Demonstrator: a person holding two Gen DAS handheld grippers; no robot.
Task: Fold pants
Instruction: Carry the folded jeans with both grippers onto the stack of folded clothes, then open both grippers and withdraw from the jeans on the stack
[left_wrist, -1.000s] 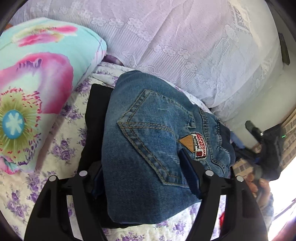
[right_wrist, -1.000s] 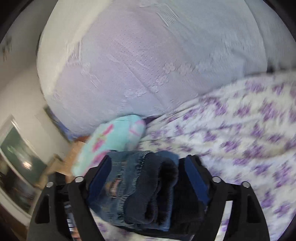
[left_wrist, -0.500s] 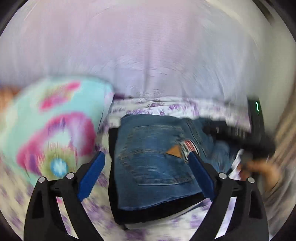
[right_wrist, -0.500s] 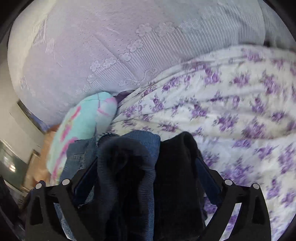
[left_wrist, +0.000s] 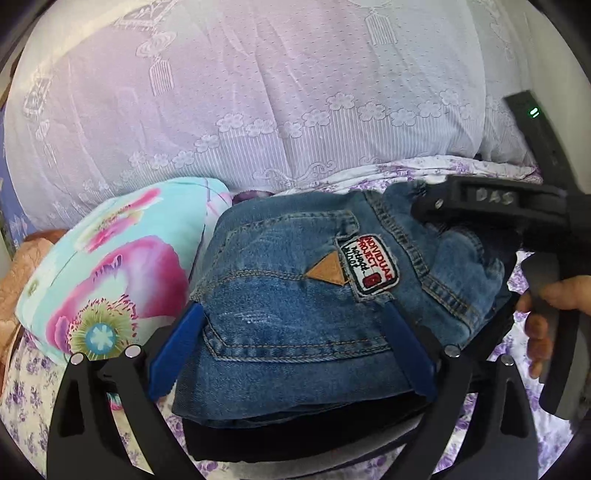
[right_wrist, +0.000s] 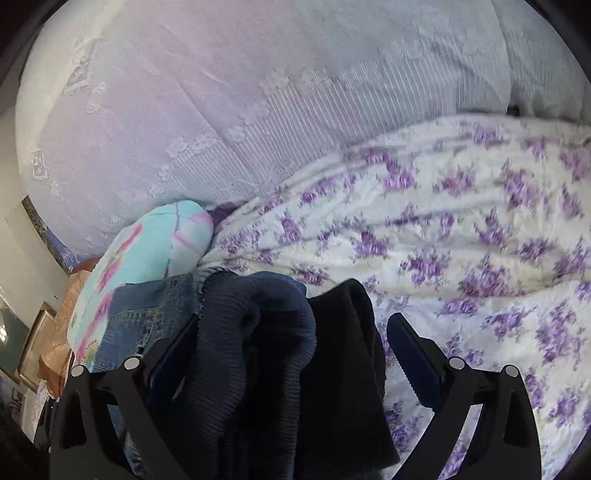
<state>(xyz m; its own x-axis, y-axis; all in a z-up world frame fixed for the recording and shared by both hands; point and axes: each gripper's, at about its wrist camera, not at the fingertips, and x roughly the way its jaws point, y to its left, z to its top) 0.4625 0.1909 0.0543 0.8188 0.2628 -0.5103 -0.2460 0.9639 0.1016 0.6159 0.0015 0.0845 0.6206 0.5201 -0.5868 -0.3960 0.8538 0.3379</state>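
Observation:
The blue jeans (left_wrist: 280, 295) lie folded into a thick packet with a back pocket and a red-and-white patch on top. They rest on a folded black garment (left_wrist: 295, 432) on the bed. My left gripper (left_wrist: 293, 308) straddles the near end of the packet; its jaws are opening, and the left blue pad (left_wrist: 177, 350) stands clear of the denim. In the right wrist view my right gripper (right_wrist: 291, 319) is open around the packet's side, where a dark ribbed waistband (right_wrist: 258, 325) and black cloth (right_wrist: 343, 350) bulge. Its right pad (right_wrist: 410, 354) is off the cloth.
A teal pillow (left_wrist: 110, 266) with pink flowers lies close to the left of the packet. A big white lace-covered mound (left_wrist: 258, 92) rises behind. The purple-flowered bedspread (right_wrist: 461, 240) spreads to the right. A person's hand (left_wrist: 543, 306) holds the right gripper's handle.
Both grippers let go of the folded packet and their jaws spread wide. The right one sank with the packet onto the bed. The left one rolled level and drew back a little.

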